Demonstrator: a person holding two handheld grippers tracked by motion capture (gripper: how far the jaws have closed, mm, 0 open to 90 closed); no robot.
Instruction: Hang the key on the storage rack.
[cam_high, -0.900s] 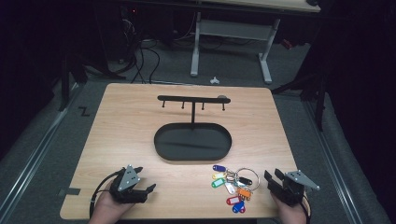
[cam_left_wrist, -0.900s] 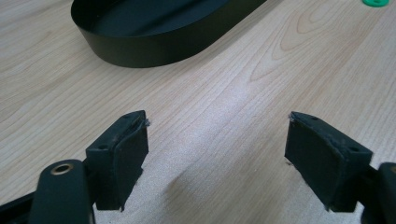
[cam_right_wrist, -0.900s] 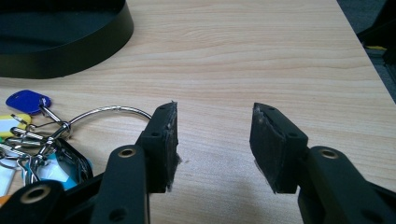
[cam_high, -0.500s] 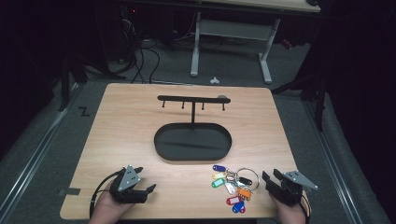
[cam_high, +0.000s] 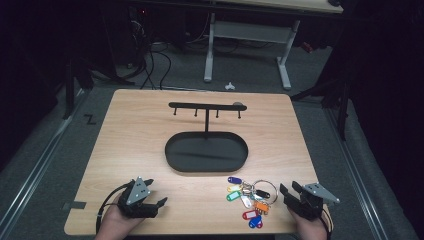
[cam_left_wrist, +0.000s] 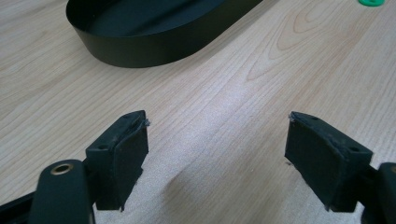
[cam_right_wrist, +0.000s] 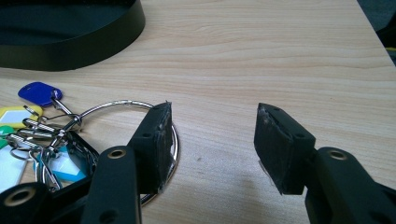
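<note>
Little has shifted since the earlier frames: the right claw (cam_high: 289, 194) has eased slightly left toward the keys (cam_high: 248, 198), while the left claw (cam_high: 159, 202) sits where it was near the front edge of the tabletop (cam_high: 280, 130). Both claws are spread and hold nothing.

The keys lie flat on the tabletop, just in front of the tray (cam_high: 206, 151) and just beside the right claw. In the right gripper view the ring (cam_right_wrist: 122, 104) passes close under the claw's left jaw, with the tags (cam_right_wrist: 39, 92) fanned out beyond it.

By the look of it the bunch is light, loose and jangly — hard metal and plastic, nothing fragile. It will likely sag and swing once lifted. The thin ring lies flat against the wood and looks slippery, so a pinch across the wire where it stands clear of the tags seems the best hold; a tag is the easier but floppier choice.

The rack (cam_high: 206, 106) rises behind the tray, well apart from the keys — its hooks (cam_high: 196, 112) hang free. Nothing stands between the right claw and the ring.
</note>
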